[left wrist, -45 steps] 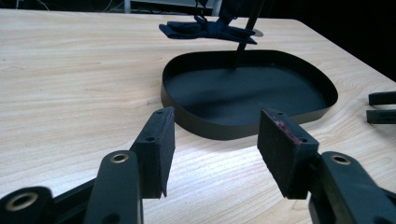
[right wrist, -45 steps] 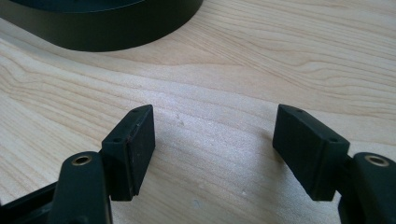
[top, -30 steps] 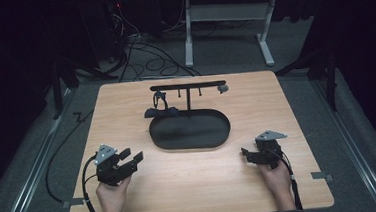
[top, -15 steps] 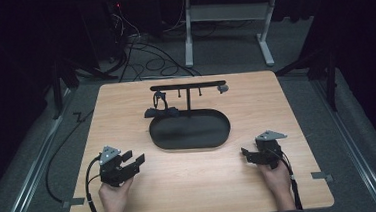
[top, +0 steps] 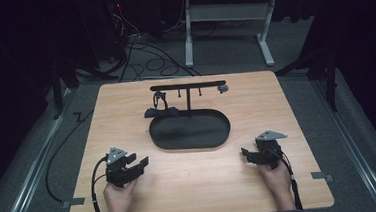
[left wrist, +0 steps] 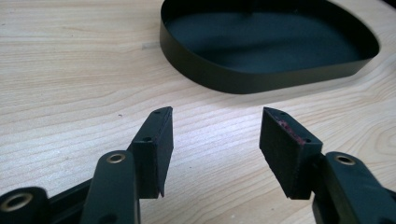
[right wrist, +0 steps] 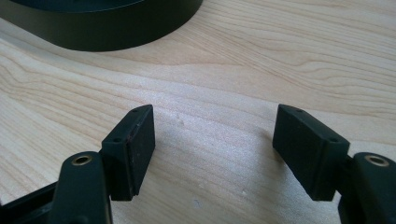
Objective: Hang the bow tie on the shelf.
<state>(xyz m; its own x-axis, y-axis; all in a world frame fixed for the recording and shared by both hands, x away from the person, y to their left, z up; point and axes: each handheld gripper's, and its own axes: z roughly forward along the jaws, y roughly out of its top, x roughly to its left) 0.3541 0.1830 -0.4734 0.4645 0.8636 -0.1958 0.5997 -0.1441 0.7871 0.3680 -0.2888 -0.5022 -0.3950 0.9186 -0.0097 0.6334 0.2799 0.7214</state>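
A black oval tray [top: 191, 145] lies mid-table, and behind it rises a black T-shaped stand [top: 187, 86] with small hooks under its crossbar. A small dark item [top: 160, 99] hangs near the bar's left end, above a dark lump [top: 154, 112] on the table. At the bar's right end is a small grey piece [top: 223, 88]. My left gripper [top: 141, 164] rests open on the wood, front left of the tray, with nothing between its fingers. In the left gripper view the gripper [left wrist: 215, 135] faces the tray's wall [left wrist: 224, 81]. My right gripper [top: 246, 155] [right wrist: 215, 140] stands open and empty front right of the tray [right wrist: 107, 35].
The wooden table [top: 101, 117] has bare wood on both sides of the tray and along its front edge. Cables [top: 136, 44] and a white frame's legs [top: 264, 40] lie on the grey floor behind. A metal rail [top: 35, 167] runs along the table's left.
My left gripper has slid a little nearer the front edge and slightly right. The right gripper has stayed where it was.
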